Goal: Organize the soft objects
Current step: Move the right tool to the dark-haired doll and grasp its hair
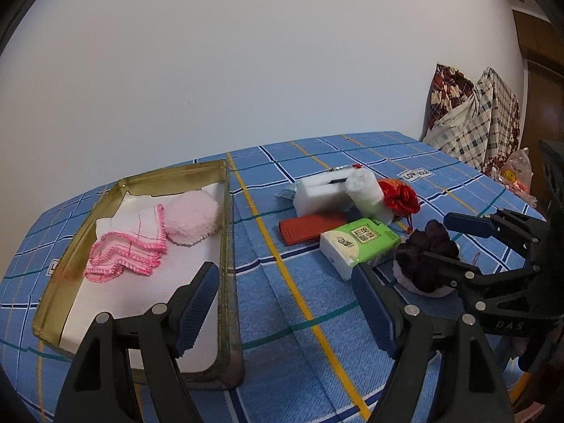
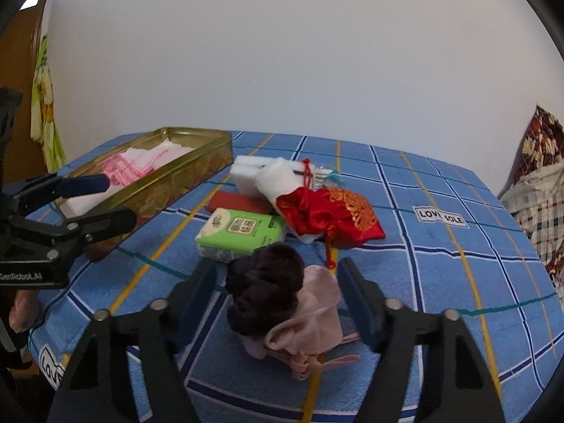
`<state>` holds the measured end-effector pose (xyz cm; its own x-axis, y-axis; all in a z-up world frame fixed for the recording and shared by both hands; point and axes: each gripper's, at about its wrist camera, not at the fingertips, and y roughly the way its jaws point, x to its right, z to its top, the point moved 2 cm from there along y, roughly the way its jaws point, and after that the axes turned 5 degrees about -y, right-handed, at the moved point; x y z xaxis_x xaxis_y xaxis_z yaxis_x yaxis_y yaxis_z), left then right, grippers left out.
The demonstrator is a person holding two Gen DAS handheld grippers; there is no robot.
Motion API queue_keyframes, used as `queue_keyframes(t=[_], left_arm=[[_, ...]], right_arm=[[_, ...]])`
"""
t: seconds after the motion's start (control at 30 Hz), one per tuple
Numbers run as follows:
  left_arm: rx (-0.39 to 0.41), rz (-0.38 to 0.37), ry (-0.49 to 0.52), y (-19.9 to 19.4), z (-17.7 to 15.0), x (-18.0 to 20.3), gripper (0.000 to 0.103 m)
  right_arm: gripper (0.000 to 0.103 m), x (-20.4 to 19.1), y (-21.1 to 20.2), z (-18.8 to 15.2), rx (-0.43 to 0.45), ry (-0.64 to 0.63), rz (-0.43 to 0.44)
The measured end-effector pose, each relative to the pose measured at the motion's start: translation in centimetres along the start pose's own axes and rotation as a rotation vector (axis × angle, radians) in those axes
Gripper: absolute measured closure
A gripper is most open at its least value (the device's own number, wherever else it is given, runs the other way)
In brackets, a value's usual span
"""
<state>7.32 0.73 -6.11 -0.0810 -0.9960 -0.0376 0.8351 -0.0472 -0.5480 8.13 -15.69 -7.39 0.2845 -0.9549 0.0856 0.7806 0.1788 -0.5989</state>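
Bed [image 2: 440, 282], blue checked towelling cover with yellow and navy lines: carries everything listed; soft surface, gives under pressure.

Gold rectangular metal tin [image 1: 225, 246], open, white-lined, toward the left edge of the bed: rigid, the receiving container. Already holding a white cloth with pink crocheted edging [image 1: 130, 250] and a fluffy pale pink pad [image 1: 192, 220], lying side by side and overlapping slightly.

Middle of the bed, clustered: white foam block [image 1: 315, 194], light, springy; red satin drawstring pouch with gold embroidery [image 2: 331, 216], slippery, best pinched at the gathered neck; flat red felt-like piece [image 1: 310, 231], partly under neighbours; green-wrapped pack of tissues [image 2: 241, 232], light, squashy, film slick, best taken across its short sides.

Near edge of the bed: dark maroon ruffled scrunchie-like bundle [image 2: 264, 282] resting on a pale pink cloth pouch with tied cord [image 2: 310, 320]. Both very light, limp, compressible, not fragile; likely to sag or separate if lifted together. Best hold judged to be across the maroon bundle's bulk, squeezing well in.

Right gripper [image 2: 278, 303]: jaws wide apart, straddling the maroon bundle and pink pouch, no contact visible, nothing held.

Left gripper [image 1: 285, 306]: jaws wide apart, empty, hovering over the tin's near right corner and the bare cover beside it.
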Motion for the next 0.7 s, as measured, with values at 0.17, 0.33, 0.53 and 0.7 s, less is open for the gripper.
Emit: queue_keyframes(t=[0.17, 0.33, 0.53, 0.7], left_arm=[[-0.005, 0.001, 0.011, 0.3, -0.3, 0.2, 0.024], [-0.010, -0.002, 0.016, 0.6, -0.3, 0.4, 0.024], [-0.011, -0.008, 0.028, 0.7, -0.2, 0.9, 0.023], [-0.013, -0.015, 0.035, 0.9, -0.1, 1.4, 0.023]], right_arm=[[0.046, -0.8, 0.3, 0.0, -0.018, -0.048, 0.006], [0.067, -1.2, 1.5, -0.1, -0.088, -0.069, 0.029], [0.073, -0.3, 0.0, -0.1, 0.002, -0.018, 0.087], [0.073, 1.9, -1.5, 0.1, 0.102, 0.107, 0.136]])
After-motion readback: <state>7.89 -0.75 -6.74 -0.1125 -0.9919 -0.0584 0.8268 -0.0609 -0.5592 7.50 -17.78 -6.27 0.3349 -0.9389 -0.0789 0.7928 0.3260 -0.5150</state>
